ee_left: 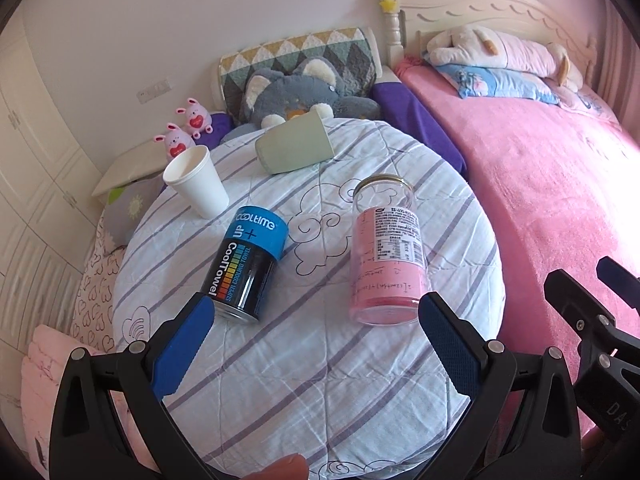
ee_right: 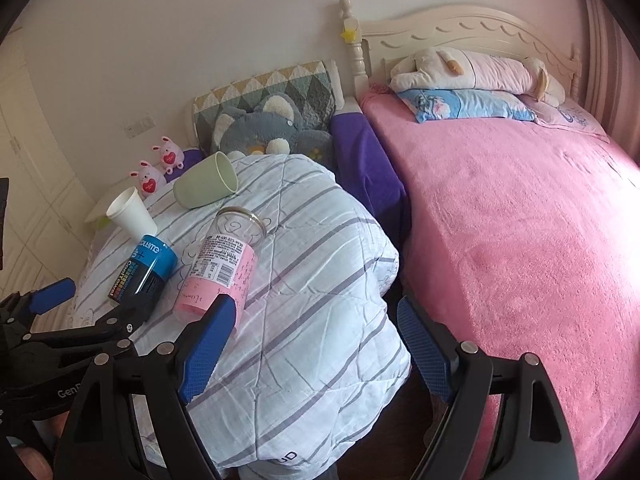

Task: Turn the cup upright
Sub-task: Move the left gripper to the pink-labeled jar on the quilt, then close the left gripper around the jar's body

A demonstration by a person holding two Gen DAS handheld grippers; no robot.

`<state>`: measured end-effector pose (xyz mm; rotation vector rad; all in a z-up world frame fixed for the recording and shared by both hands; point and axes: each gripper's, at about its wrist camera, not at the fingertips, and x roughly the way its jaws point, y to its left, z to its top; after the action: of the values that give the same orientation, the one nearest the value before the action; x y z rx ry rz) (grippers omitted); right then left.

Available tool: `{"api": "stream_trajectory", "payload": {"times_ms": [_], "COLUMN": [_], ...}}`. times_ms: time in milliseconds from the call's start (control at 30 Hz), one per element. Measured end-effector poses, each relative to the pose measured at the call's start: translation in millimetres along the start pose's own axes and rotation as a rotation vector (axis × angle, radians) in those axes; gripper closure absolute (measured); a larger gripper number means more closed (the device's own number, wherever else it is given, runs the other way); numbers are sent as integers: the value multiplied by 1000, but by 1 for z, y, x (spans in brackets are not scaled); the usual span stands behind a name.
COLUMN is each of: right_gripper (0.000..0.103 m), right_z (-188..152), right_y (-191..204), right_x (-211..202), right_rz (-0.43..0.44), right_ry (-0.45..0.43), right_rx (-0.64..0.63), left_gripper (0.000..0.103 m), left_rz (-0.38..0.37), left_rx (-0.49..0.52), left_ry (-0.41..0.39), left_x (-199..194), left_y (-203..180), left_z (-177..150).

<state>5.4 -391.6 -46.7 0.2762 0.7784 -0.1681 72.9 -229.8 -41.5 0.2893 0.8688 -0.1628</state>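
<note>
The green cup (ee_left: 294, 145) lies on its side at the far edge of the striped quilt (ee_left: 320, 380), at 12 o'clock from the left gripper (ee_left: 316, 332), long axis across the view. Both the left gripper and the right gripper (ee_right: 316, 332) have jaws wide open, empty. The left seems nearer.

Blue-and-black canister (ee_left: 247, 264) reading "COOLTIME", "UP+", "CoolTowel", "SUPER COOLING TOWEL", glass jar (ee_right: 222, 266) label number "400-823-7730"
</note>
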Motion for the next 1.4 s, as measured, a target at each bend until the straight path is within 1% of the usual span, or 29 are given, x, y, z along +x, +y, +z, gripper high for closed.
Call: {"api": "stream_trajectory", "payload": {"times_ms": [200, 533, 733, 900, 1033, 1400], "right_gripper": [19, 19, 19, 19, 19, 19], "right_z": [2, 16, 24, 28, 29, 35], "right_y": [-3, -11, -14, -16, -20, -29], "right_x": [2, 17, 37, 48, 55, 69], "right_rz": [7, -39, -63, -89, -100, -105], "right_ry": [-4, 9, 35, 44, 53, 76], "right_rx": [-7, -6, 4, 15, 29, 49], "left_gripper": [0, 0, 0, 0, 0, 0], "left_rz": [-4, -65, -87, -127, -141, -157], "left_rx": [2, 10, 8, -1, 3, -4], "left_ry": [15, 59, 108, 159, 188, 220], "left_x": [6, 36, 66, 87, 99, 112], "left_y": [-6, -20, -23, -27, -34, -35], "left_z": [4, 23, 34, 38, 40, 44]}}
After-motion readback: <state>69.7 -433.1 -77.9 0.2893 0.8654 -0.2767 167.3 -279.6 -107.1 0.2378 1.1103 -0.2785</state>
